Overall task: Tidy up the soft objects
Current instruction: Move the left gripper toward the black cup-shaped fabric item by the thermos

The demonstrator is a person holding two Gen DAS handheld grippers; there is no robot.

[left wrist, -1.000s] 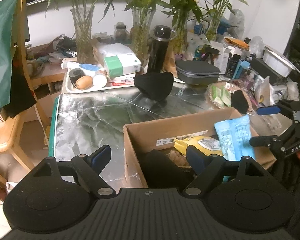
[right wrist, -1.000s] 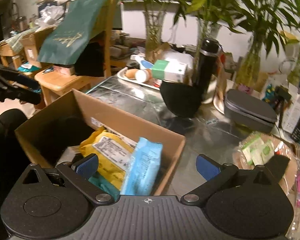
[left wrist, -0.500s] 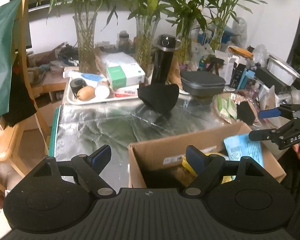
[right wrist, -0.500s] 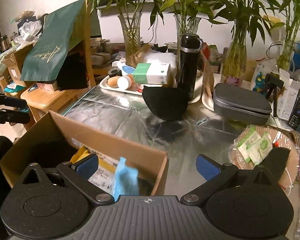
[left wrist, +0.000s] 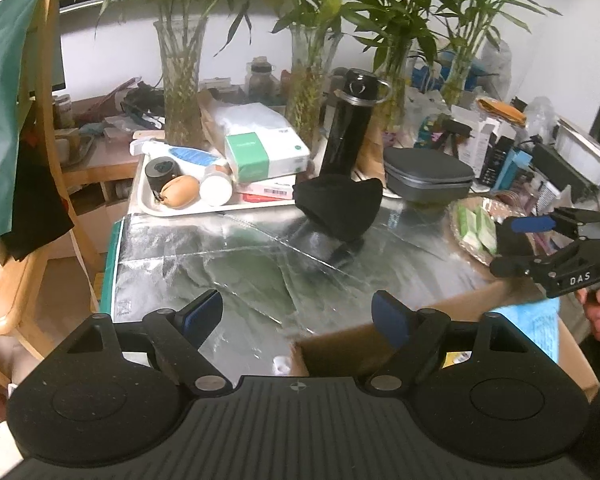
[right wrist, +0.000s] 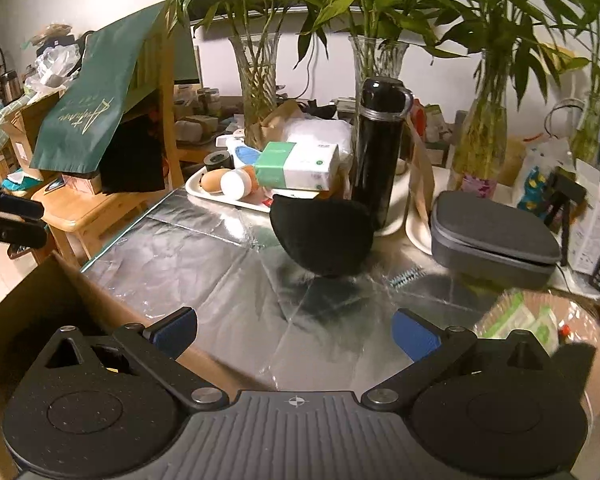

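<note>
A black soft cap lies on the foil-covered table, in front of a black flask; it also shows in the right wrist view. My left gripper is open over the foil with nothing between its fingers, short of the cap. My right gripper is open too and holds nothing; from the left it shows at the right edge. A cardboard box sits under both grippers, with a blue packet in it. The box's left wall shows in the right wrist view.
Behind the cap stand a white tray of small items, a black flask, a grey case and glass vases of bamboo. A basket of green packets sits right. A wooden chair with a green bag stands left.
Both grippers have moved forward over the table toward the black cap. The box and its contents have slid down to the bottom of both views. Both grippers stay open.
</note>
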